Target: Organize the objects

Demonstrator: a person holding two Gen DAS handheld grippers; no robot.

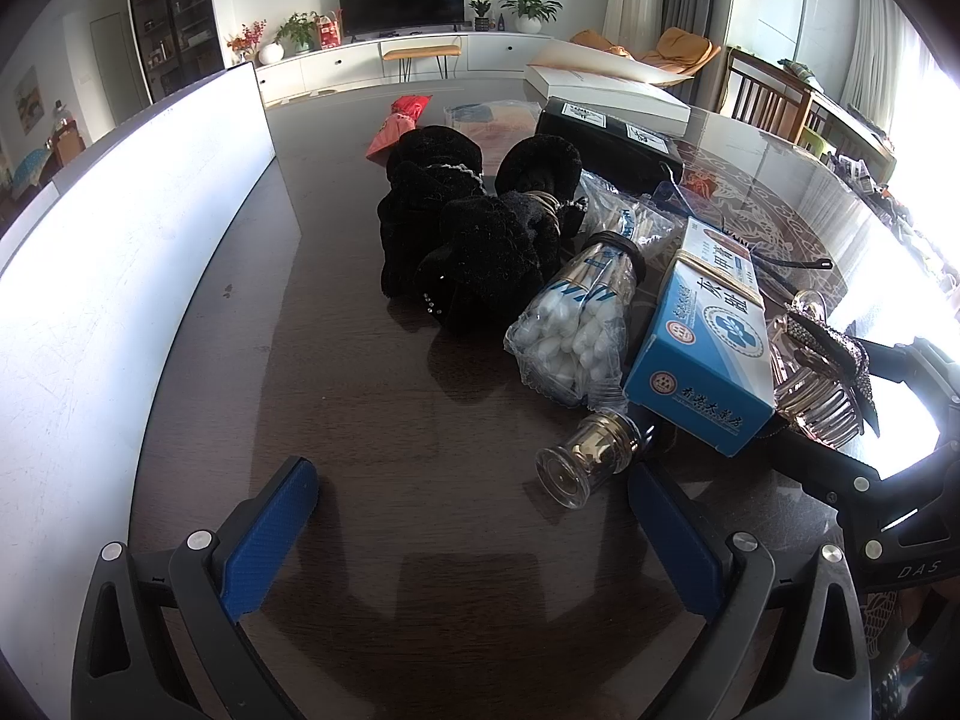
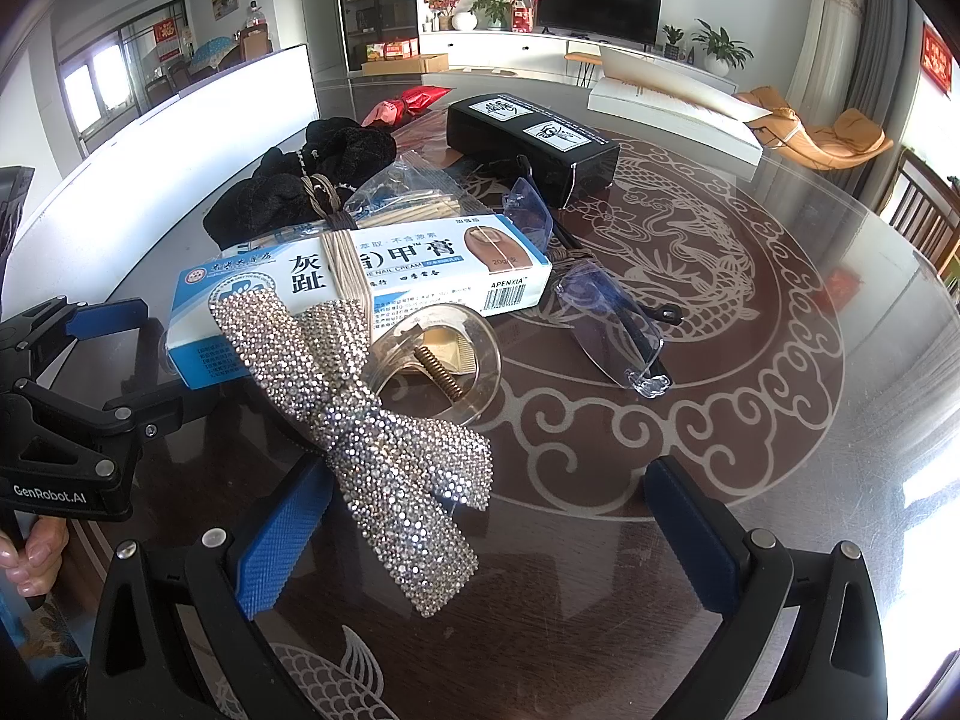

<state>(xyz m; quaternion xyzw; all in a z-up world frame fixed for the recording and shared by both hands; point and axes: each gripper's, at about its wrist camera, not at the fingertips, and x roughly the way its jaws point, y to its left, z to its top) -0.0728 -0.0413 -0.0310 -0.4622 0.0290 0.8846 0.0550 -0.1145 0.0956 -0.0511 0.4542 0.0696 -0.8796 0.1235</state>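
Observation:
A pile of small objects lies on a dark glass table. Black scrunchies (image 1: 468,240), a bag of cotton swabs (image 1: 570,330), a small clear bottle (image 1: 591,459) and a blue-white nail cream box (image 1: 708,336) show in the left wrist view. My left gripper (image 1: 474,534) is open and empty, low over the table just short of the bottle. In the right wrist view a rhinestone bow hair clip (image 2: 384,438) lies against the box (image 2: 384,276), with glasses (image 2: 606,324) to the right. My right gripper (image 2: 486,534) is open, its fingers on either side of the bow's near end.
A white box wall (image 1: 120,276) stands along the left. A black case (image 2: 534,138), a red packet (image 2: 414,102) and a white book-like box (image 2: 672,102) lie further back. The other gripper (image 2: 72,420) shows at the left of the right wrist view.

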